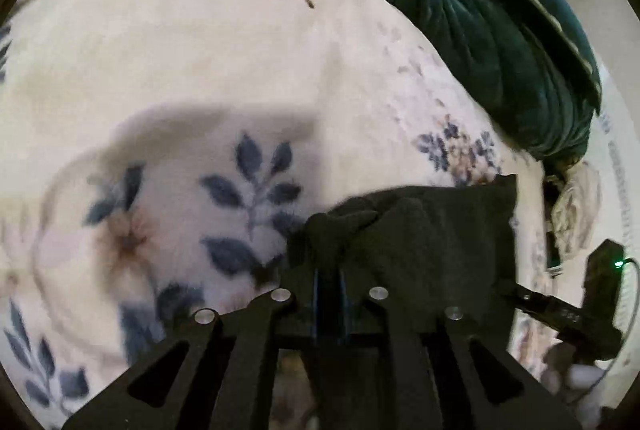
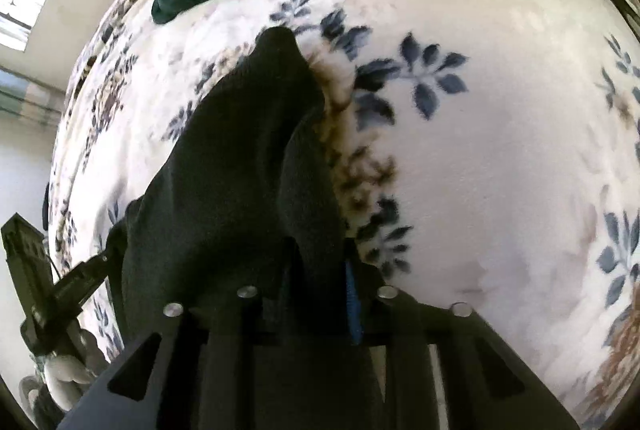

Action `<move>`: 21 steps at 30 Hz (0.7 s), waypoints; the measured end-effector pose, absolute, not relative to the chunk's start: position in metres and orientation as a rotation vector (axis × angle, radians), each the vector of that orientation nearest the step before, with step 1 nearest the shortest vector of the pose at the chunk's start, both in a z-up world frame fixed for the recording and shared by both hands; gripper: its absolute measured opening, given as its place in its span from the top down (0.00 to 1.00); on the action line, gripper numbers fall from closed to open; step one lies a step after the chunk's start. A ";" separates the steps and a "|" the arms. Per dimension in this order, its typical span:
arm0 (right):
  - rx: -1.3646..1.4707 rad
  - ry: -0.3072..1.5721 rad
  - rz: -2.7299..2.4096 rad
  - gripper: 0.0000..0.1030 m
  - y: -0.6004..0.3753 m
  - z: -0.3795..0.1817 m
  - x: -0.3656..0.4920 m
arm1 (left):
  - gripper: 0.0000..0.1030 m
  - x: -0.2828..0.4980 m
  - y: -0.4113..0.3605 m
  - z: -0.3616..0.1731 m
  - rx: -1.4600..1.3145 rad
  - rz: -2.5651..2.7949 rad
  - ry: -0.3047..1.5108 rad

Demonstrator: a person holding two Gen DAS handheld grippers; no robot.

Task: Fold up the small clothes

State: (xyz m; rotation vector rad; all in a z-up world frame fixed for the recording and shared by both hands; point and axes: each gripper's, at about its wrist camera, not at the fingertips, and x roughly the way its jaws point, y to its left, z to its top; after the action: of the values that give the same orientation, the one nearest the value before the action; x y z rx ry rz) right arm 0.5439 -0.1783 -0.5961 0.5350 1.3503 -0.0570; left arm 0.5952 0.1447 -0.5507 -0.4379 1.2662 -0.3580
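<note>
1. Small black knitted garment [image 1: 420, 230] lies bunched on a cream fleece blanket with blue and brown flowers [image 1: 200, 69], on a bed.
2. Left tool [image 1: 330, 282] is nearly closed, pinching a fold of the black cloth.
3. Right tool [image 2: 316, 270] grips another bunch of it between blue pads.
4. Dark teal velvet bedding [image 1: 500, 41] lies beyond.

- The left gripper's [image 1: 330, 270] fingertips are buried in the black cloth [image 1: 420, 230]; only blue pad edges show.
- The right gripper's [image 2: 316, 270] left finger is covered by the cloth [image 2: 240, 157]; whether its pads press cannot be told.
- The blanket [image 1: 200, 69] print is blurred at the lower left.
- The green bedding [image 1: 500, 21] is cut off by the top edge.
- Pale objects [image 2: 68, 370] at the lower left are too blurred to tell.
</note>
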 end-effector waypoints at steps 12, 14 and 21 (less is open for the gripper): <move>0.700 1.429 -0.011 0.57 -0.165 -0.585 0.394 | 0.89 0.472 0.140 -0.548 -0.431 -0.381 1.321; 0.739 1.440 -0.032 0.57 -0.164 -0.593 0.374 | 0.92 0.471 0.139 -0.540 -0.407 -0.376 1.285; 0.711 1.463 -0.061 0.57 -0.162 -0.605 0.344 | 0.98 0.482 0.161 -0.525 -0.318 -0.297 1.243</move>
State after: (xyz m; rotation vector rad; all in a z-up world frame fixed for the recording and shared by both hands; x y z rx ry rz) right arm 0.3441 -0.1619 -0.6053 0.7108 1.4629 -0.0613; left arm 0.4820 0.1612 -0.5254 -0.3176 1.2434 -0.2966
